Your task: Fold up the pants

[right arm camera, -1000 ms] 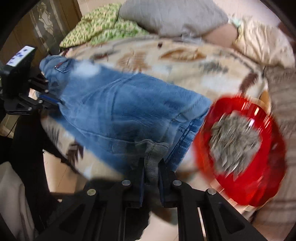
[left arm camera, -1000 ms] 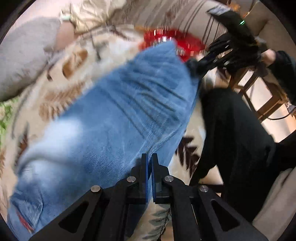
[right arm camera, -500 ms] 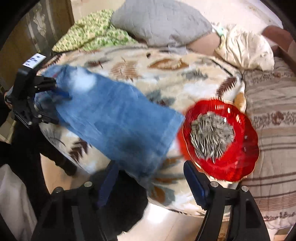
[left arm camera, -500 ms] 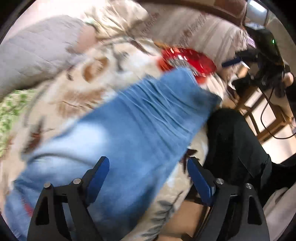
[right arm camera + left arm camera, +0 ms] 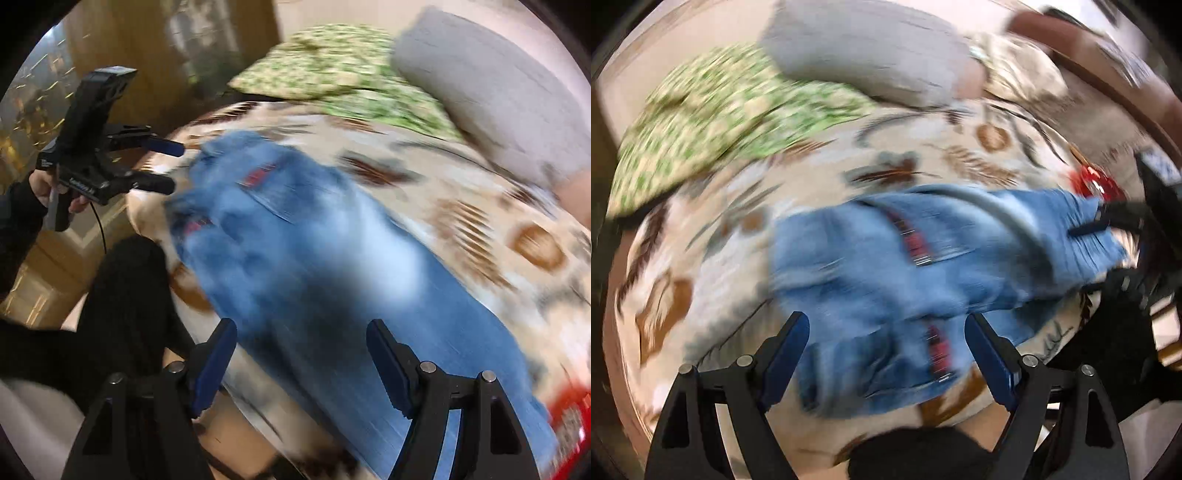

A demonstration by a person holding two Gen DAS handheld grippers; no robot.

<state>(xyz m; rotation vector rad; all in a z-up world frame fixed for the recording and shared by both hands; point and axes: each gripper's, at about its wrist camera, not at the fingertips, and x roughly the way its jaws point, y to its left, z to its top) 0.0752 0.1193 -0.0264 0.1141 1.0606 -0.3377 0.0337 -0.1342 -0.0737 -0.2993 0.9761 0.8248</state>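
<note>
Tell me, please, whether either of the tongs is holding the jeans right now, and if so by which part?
Nothing is held. The left tongs and the right tongs both stand open above the jeans, which lie free on the patterned blanket.

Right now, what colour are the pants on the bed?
Faded blue denim jeans, clearest in the right wrist view.

Left tool jaws wide, empty, right tool likewise
</note>
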